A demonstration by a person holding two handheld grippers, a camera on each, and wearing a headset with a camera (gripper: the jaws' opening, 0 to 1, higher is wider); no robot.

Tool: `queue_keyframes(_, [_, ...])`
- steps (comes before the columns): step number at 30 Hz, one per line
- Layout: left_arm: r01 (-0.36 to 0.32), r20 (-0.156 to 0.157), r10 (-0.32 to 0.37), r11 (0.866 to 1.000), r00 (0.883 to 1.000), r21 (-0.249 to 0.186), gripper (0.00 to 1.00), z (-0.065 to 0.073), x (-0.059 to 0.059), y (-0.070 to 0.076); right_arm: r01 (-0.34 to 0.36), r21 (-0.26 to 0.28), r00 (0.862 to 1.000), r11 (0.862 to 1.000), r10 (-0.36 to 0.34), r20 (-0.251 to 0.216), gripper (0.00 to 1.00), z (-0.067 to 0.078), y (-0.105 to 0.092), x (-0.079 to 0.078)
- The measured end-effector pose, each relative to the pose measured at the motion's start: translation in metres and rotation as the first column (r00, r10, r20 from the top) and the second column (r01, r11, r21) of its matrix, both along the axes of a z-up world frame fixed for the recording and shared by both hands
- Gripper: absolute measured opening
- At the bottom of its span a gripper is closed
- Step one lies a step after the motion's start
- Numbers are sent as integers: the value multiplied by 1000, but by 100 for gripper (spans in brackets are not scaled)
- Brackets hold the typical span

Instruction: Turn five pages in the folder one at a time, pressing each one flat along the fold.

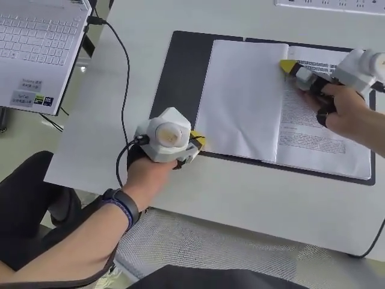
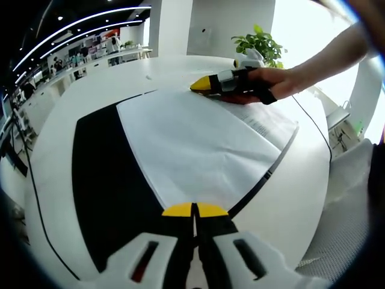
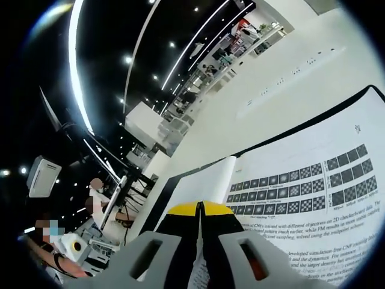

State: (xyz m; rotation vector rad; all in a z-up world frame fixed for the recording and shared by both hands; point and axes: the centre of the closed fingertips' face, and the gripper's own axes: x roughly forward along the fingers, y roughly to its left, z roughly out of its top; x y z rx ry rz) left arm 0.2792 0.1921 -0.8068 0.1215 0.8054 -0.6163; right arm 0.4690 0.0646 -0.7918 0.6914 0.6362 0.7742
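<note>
Right gripper (image 1: 289,66) is seen in the head view with its yellow tips set at the top of the fold (image 1: 280,126) of the open black folder (image 1: 180,72), which lies flat on the white counter (image 1: 240,198), well apart from the laptop (image 1: 36,42) at the far left corner. In the right gripper view its jaws are clenched tip to tip and nothing is seen held between them. A blank page (image 1: 240,99) is laid over the left half of the folder and a printed page (image 1: 319,135) is exposed on the right half. Left gripper (image 1: 197,142) is likewise closed on nothing, its tips placed at the near corner of the blank page; whether they press on the sheet cannot be told. The step in hand is judged to be the pressing of the turned page along the fold. It is best done if the closed tips are drawn from the top of the fold toward the near edge in one even stroke, with light, steady pressure and the tips kept low so that the paper is not scored or dragged. The near corner should be pinned by the left gripper meanwhile, so the sheet is not skewed or lifted.
</note>
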Motion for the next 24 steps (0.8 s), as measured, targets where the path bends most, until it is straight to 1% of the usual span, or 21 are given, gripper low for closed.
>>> queue_keyframes(1, [-2,0,2,1000,1000,0,0,-1,0,0,-16,2,1000,1000,16,-1,0,1,1,-8])
queue_keyframes(2, [-2,0,2,1000,1000,0,0,-1,1,0,-24,2,1000,1000,24,0,0,-1,-1,-3])
queue_keyframes(3, [-3,0,3,1000,1000,0,0,-1,0,0,-37,4,999,999,37,3,0,-2,-1,-6])
queue_keyframes(5, [-4,1,4,1000,1000,1,0,-1,0,0,-52,12,999,999,52,2,0,-1,-1,-19])
queue_keyframes(7, [-2,1,2,1000,1000,2,0,-2,1,0,-65,17,998,998,65,3,0,-2,-2,-29])
queue_keyframes(13, [-3,0,3,1000,1000,-1,0,-6,3,2,-75,36,997,997,76,-3,0,1,1,-60])
queue_keyframes(16, [-7,-1,7,1000,1000,-4,0,-9,4,3,-96,41,995,994,97,-6,0,4,5,-77])
queue_keyframes(17, [-7,-1,7,1000,1000,-4,0,-9,4,3,-106,42,994,993,107,-9,0,4,5,-84])
queue_keyframes(18, [-7,-1,7,1000,1000,-4,0,-10,4,3,-112,41,994,993,112,-10,0,4,6,-87])
queue_keyframes(21, [-5,0,5,1000,1000,-2,0,-13,5,4,-141,36,990,989,141,-10,0,6,8,-106])
queue_keyframes(24, [-2,-1,2,1000,1000,-2,0,-15,6,4,-160,33,987,987,160,-13,0,7,8,-120])
